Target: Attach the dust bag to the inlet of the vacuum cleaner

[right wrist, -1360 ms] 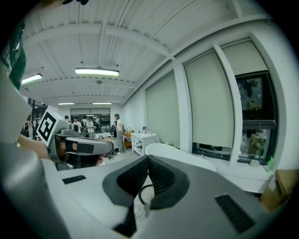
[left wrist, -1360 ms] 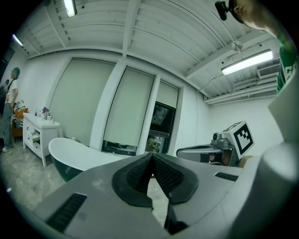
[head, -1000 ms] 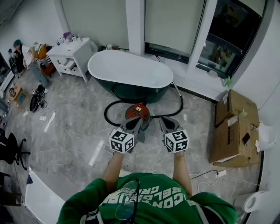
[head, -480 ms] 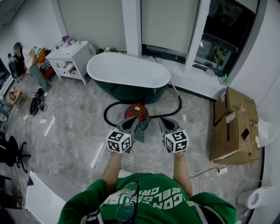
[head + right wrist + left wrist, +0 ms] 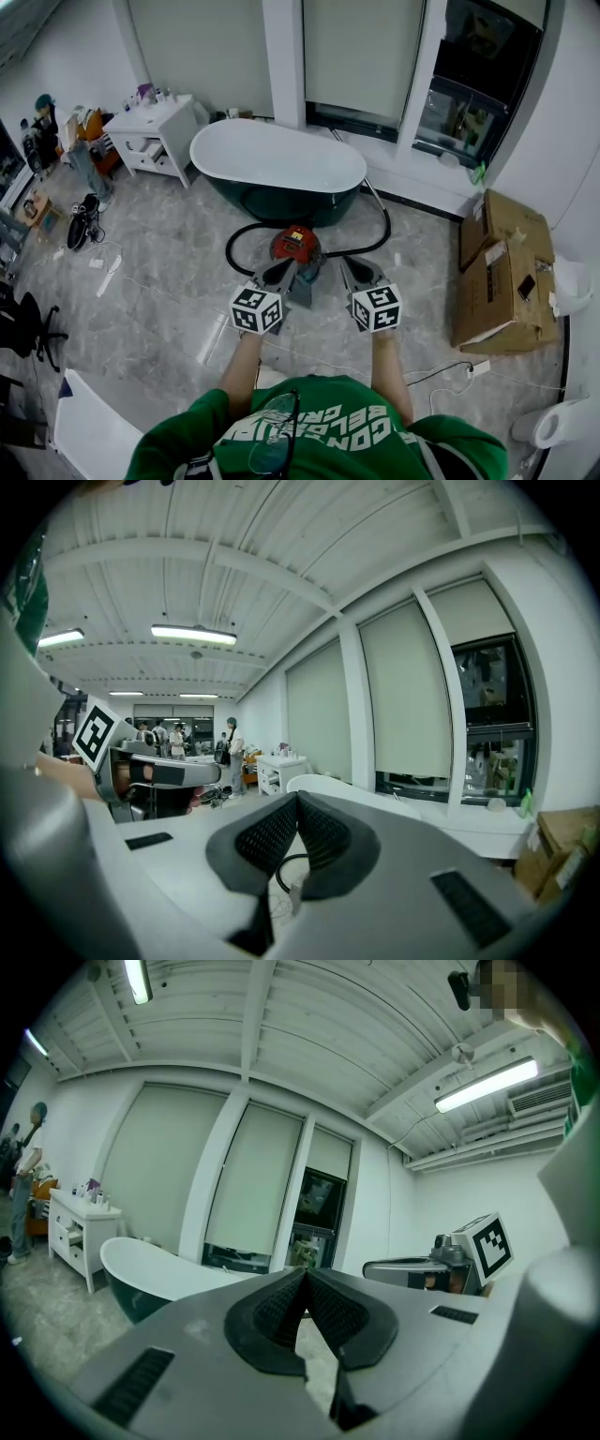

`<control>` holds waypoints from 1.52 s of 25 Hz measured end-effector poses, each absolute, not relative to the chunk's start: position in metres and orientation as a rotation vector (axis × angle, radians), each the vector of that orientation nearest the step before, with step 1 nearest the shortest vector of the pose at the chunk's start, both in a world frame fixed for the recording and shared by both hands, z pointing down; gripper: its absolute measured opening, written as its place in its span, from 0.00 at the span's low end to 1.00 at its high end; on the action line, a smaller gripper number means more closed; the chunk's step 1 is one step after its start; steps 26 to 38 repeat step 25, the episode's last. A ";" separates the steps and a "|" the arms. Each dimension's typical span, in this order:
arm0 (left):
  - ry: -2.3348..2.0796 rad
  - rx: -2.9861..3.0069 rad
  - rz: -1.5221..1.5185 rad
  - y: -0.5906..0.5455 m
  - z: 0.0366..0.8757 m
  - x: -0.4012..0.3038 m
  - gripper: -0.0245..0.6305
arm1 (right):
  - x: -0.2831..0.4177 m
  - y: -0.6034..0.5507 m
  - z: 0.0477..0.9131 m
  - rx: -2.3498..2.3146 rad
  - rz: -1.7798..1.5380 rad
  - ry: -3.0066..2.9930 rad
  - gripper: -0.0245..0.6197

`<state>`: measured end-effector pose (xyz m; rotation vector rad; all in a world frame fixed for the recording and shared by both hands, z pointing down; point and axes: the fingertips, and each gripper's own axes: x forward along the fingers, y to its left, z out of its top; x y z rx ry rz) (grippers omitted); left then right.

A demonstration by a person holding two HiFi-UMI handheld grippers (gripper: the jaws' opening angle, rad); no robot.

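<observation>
Vacuum (image 5: 295, 242): red, on the floor just in front of the tub (image 5: 277, 155), near the middle of its long side; its inlet is too small to make out.
Hose (image 5: 234, 246): black, looping out to both sides of the vacuum along the tub's foot.
Dust bag: not identifiable in any view; neither claw carries it.
Left gripper (image 5: 287, 267): jaws closed, pads meeting at the tips with nothing between them; held in the air on the near side of the vacuum from the tub, pointing toward the tub.
Right gripper (image 5: 349, 263): jaws likewise closed and empty; level with the left, on the same side of the tub.
Why held so: both claws aim at the vacuum from above, probably an approach stance before either tool is committed.
Stage, as judged: attachment not begun; the bag must first be found and gripped.
</observation>
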<state>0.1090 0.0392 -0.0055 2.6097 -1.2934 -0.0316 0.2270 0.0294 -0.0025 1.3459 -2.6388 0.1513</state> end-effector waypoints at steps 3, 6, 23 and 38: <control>-1.318 2.600 -0.039 0.046 -0.002 0.107 0.04 | 0.228 0.033 -0.001 1.353 0.169 -2.653 0.05; -1.317 2.584 -0.048 0.052 0.000 0.105 0.04 | 0.225 0.037 0.001 1.338 0.172 -2.657 0.05; -1.325 2.566 -0.037 0.070 -0.003 0.111 0.04 | 0.222 0.052 0.002 1.298 0.176 -2.665 0.05; -1.332 2.562 -0.033 0.072 -0.003 0.110 0.04 | 0.224 0.054 0.002 1.303 0.185 -2.667 0.05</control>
